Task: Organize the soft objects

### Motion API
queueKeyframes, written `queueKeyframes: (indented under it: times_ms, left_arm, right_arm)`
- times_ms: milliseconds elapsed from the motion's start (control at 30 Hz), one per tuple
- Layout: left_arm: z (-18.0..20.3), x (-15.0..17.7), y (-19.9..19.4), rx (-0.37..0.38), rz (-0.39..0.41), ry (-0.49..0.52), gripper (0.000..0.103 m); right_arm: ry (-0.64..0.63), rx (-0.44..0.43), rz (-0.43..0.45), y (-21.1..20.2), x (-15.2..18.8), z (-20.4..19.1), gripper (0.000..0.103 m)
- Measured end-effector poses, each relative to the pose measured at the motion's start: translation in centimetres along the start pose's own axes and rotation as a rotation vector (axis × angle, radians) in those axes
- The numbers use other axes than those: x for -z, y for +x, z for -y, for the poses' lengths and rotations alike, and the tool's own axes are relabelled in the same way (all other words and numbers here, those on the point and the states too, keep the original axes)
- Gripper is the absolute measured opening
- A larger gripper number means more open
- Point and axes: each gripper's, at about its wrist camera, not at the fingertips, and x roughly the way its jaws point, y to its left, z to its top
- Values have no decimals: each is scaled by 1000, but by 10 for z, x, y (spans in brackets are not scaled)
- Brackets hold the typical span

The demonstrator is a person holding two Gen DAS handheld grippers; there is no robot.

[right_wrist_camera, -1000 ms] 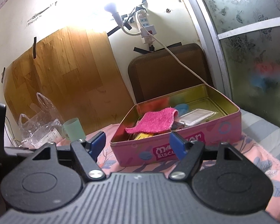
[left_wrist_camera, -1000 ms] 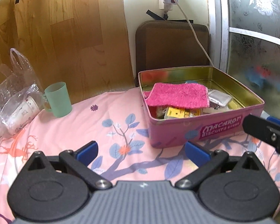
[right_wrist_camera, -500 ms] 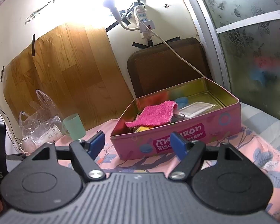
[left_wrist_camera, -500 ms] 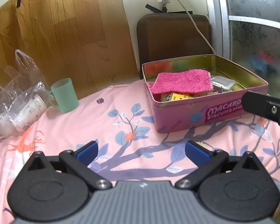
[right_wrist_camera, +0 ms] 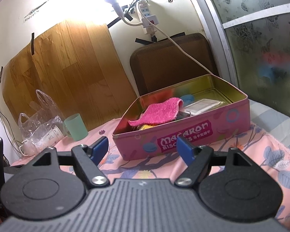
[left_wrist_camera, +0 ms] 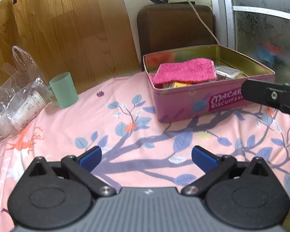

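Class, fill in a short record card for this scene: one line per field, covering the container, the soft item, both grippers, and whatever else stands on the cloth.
Container: pink biscuit tin, lid off, on the floral cloth
Soft item: pink towel, lying inside the tin on top of other contents
Other contents: packets, details unclear
Left gripper: open, empty, short of the tin
Right gripper: open, empty, facing the tin's front wall
Beside the tin: green cup, upright, next to a clear plastic bag
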Motion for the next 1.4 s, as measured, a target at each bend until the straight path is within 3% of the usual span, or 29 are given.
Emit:
queueKeyframes:
  times_ms: [567,1400]
  left_arm:
    - [4,13,9,-13,-63,9,103]
    - [9,18,10,-14,-86,26,103]
  right_arm:
    - [20,-1,-31,4,5,1,80]
    - [26,0,-30,5,5,2,80]
